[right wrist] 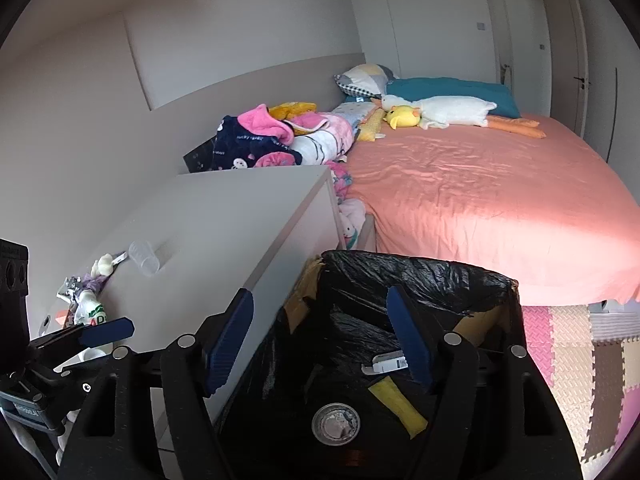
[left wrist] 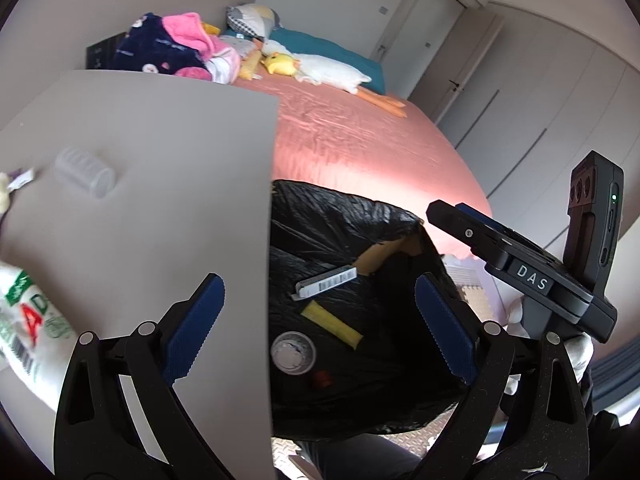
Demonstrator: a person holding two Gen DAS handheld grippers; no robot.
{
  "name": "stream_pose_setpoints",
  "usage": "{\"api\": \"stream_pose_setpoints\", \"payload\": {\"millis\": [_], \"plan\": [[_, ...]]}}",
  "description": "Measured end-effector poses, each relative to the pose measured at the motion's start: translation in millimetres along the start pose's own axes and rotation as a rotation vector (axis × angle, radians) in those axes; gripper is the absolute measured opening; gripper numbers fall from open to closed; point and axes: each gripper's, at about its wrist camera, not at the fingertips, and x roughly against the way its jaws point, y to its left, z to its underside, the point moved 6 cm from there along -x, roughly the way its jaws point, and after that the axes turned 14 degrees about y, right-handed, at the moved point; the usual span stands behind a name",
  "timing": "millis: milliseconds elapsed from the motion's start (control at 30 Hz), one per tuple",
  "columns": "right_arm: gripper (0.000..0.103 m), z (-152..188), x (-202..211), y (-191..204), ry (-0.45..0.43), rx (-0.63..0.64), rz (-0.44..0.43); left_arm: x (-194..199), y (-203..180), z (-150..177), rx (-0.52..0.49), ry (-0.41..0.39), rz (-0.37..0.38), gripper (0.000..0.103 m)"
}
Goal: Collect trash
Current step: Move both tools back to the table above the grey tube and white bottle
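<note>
A cardboard bin lined with a black bag (left wrist: 344,220) (right wrist: 420,276) stands beside a grey cabinet (left wrist: 160,152) (right wrist: 224,216). Inside lie a round foil cup (left wrist: 293,352) (right wrist: 335,424), a yellow wrapper (left wrist: 332,325) (right wrist: 398,406) and a white barcoded packet (left wrist: 326,282) (right wrist: 384,362). My left gripper (left wrist: 320,324) is open and empty, straddling the cabinet edge and the bin. My right gripper (right wrist: 320,344) is open and empty above the bin. On the cabinet lie a clear plastic cup (left wrist: 86,172) (right wrist: 145,258), a white printed bottle (left wrist: 32,324) (right wrist: 91,312) and small scraps (left wrist: 18,180) (right wrist: 102,266).
A bed with a pink sheet (left wrist: 360,132) (right wrist: 480,192) lies behind the bin, with plush toys (right wrist: 436,112) and piled clothes (left wrist: 176,48) (right wrist: 276,140). Foam floor mats (right wrist: 576,360) are at the right. Wardrobe doors (left wrist: 540,100) line the far wall.
</note>
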Motion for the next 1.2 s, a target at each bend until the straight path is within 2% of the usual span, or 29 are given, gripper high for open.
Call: {"api": "stream_pose_setpoints", "payload": {"millis": [200,533,933,1200], "plan": [[0.072,-1.1,-11.5,33.7,0.019,0.054,-0.038,20.4,32.2,7.0,0.067,-0.038,-0.077,0.093],[0.072,3.9,-28.9,95.0,0.059,0.160,-0.098,56.3,86.6,25.2,0.173,-0.091,-0.137,0.093],[0.075,16.2,-42.0,168.1,0.103,0.286,-0.187,104.5,145.4,65.3,0.287,-0.144,-0.233,0.093],[0.076,23.2,-48.2,202.1,0.125,0.350,-0.223,125.4,191.7,85.7,0.416,-0.170,-0.294,0.093]]}}
